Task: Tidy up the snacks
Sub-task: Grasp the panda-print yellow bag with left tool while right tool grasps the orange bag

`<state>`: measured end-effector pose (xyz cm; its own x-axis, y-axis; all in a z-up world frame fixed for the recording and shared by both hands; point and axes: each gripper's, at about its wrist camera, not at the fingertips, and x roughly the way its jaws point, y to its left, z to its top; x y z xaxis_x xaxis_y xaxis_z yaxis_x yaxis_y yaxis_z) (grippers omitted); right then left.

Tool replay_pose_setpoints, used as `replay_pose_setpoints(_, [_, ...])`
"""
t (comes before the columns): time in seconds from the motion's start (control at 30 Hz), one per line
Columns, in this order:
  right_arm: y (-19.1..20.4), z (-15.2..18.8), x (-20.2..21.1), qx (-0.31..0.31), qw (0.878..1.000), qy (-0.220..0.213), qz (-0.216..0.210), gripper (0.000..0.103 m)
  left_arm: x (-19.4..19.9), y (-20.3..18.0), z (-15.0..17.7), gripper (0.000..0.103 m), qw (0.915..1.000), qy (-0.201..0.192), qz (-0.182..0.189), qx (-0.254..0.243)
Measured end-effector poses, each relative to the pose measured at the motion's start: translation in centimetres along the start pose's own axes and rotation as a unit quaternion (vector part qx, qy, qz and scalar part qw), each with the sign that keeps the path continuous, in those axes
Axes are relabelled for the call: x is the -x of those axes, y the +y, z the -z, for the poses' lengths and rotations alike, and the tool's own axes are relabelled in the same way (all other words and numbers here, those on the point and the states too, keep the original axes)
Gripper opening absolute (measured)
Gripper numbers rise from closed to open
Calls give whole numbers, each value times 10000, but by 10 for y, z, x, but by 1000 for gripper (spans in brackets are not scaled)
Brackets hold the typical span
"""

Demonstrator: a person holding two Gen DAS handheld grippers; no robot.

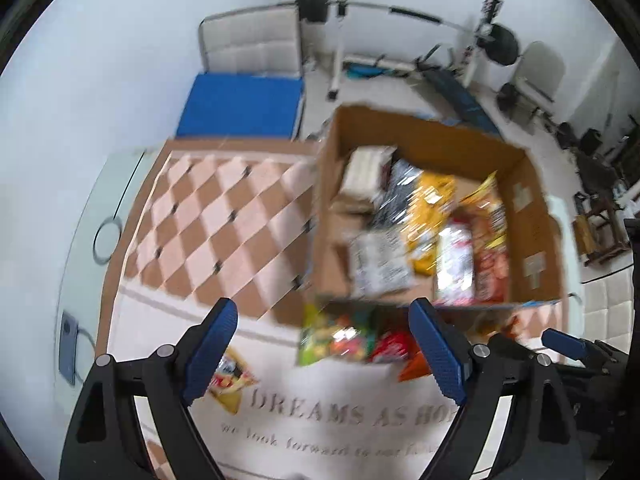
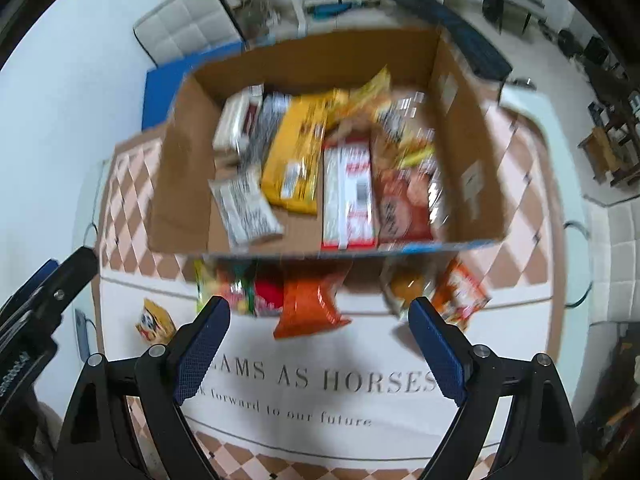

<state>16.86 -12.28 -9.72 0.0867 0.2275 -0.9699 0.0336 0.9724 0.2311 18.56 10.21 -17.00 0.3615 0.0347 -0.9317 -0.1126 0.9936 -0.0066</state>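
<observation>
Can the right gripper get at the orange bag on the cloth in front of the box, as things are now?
Probably yes. The right gripper is open and empty, and the orange bag lies just ahead of it on the cloth, outside the box. Nothing covers its near end.

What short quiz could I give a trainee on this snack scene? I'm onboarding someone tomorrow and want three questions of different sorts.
1. True or false: the cardboard box already holds several snack packets.
2. Multiple choice: the orange packet lies (A) inside the box, (B) on the tablecloth in front of the box, (C) between the right gripper fingers.
3. Fill in: both the left gripper and the right one are ____, with nothing held.

Key: 1 true; 2 B; 3 open.
</observation>
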Motion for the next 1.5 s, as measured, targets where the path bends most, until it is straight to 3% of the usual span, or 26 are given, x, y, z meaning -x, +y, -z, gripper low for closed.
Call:
replay_pose_setpoints(0.23, [5,5,-75,6,9985,531,164,93,-45,47,42,88,9966,688,-267,370])
replay_pose_setpoints(0.5, [11,5,-127,53,9955,891,310,90,-78,94,77,88,9875,1247,-399,874])
replay_pose_setpoints(0.6, [8,11,-139,-39,9947,999,254,72,-85,104,84,88,9843,1394,-367,1016])
replay_pose_setpoints(0.77, [-1,21,-133,-117,9960,870,180,57,-95,115,86,88,9832,1495,-412,960])
replay_pose_setpoints(1.23, [-9,71,-115,-205,9945,1016,-116,56,-153,124,91,88,9734,2265,-294,203])
replay_pose_setpoints(1.47, [10,74,-123,-133,9939,1092,-35,56,-165,113,85,88,9755,2199,-114,-25])
replay_pose_setpoints(1.5, [9,71,-123,-129,9939,1093,-22,56,-165,113,84,84,9761,2170,-82,-4])
